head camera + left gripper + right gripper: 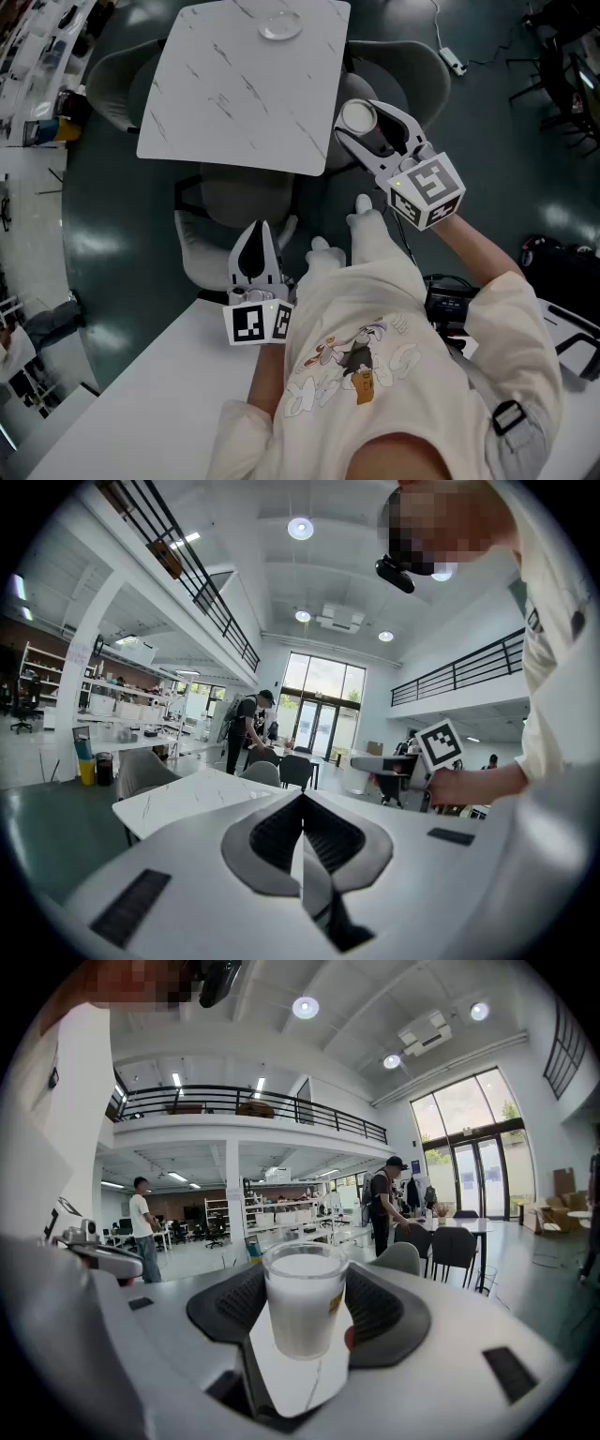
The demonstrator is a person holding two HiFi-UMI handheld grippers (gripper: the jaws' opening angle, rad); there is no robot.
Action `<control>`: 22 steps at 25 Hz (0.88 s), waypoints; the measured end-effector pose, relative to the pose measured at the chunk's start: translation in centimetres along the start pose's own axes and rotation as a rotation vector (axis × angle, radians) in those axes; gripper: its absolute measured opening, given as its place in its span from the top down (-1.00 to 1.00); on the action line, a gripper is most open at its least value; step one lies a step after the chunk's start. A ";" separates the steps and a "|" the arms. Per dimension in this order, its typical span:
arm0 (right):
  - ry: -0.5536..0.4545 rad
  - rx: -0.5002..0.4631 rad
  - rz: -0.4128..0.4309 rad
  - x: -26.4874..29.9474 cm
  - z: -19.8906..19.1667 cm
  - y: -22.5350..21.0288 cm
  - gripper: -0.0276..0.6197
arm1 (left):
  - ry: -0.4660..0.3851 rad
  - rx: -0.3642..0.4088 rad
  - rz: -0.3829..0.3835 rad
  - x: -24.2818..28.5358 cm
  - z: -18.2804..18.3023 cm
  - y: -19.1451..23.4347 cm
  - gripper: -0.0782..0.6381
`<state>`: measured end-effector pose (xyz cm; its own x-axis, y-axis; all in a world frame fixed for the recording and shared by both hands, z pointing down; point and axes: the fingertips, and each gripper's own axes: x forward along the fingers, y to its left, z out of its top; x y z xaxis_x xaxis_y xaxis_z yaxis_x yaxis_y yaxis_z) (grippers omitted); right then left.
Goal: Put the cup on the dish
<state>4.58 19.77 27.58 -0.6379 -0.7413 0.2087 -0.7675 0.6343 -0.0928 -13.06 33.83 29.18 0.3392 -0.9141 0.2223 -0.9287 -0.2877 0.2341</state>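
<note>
Right gripper view: right gripper [306,1277] clamps cup [304,1305] between its jaws; left gripper [302,808] clenched.

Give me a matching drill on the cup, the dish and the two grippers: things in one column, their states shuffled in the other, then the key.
Things:
1. cup
2. dish
3. left gripper
4. right gripper

States:
A. jaws together, nothing between them
B. lying on the marble table, near its far edge
C. held in the air, off the table
D. jaws wide, closed on a thing

Pairs: 1-C, 2-B, 3-A, 4-D
</note>
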 end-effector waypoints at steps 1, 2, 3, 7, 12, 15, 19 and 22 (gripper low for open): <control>-0.007 0.002 0.007 -1.1 0.2 0.5 0.11 | -0.008 0.003 0.001 -0.3 0.0 -0.5 0.77; -0.015 0.006 0.013 -2.2 0.4 1.1 0.11 | -0.015 0.006 0.001 -0.5 0.0 -1.0 0.77; -0.022 0.013 0.018 -3.3 0.6 1.6 0.11 | -0.021 0.009 0.000 -0.7 0.0 -1.6 0.77; -0.062 0.086 0.036 -7.6 1.3 2.7 0.11 | -0.043 -0.003 -0.021 -0.7 0.2 -4.8 0.77; -0.081 0.022 0.002 -11.4 2.0 3.3 0.11 | -0.051 -0.006 -0.067 -0.3 0.0 -8.6 0.77; -0.055 0.034 -0.023 -13.1 1.4 2.6 0.11 | -0.044 -0.001 -0.091 0.2 -0.2 -10.4 0.77; -0.033 0.079 -0.079 -15.1 0.4 0.0 0.11 | -0.044 0.013 -0.103 1.0 0.0 -11.7 0.77; -0.029 0.100 -0.121 -16.2 -0.2 -2.3 0.11 | -0.032 0.019 -0.095 1.9 -0.3 -11.8 0.77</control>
<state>16.70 30.38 24.63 -0.5410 -0.8179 0.1959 -0.8404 0.5162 -0.1652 -1.42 35.57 27.14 0.4214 -0.8910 0.1691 -0.8953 -0.3789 0.2344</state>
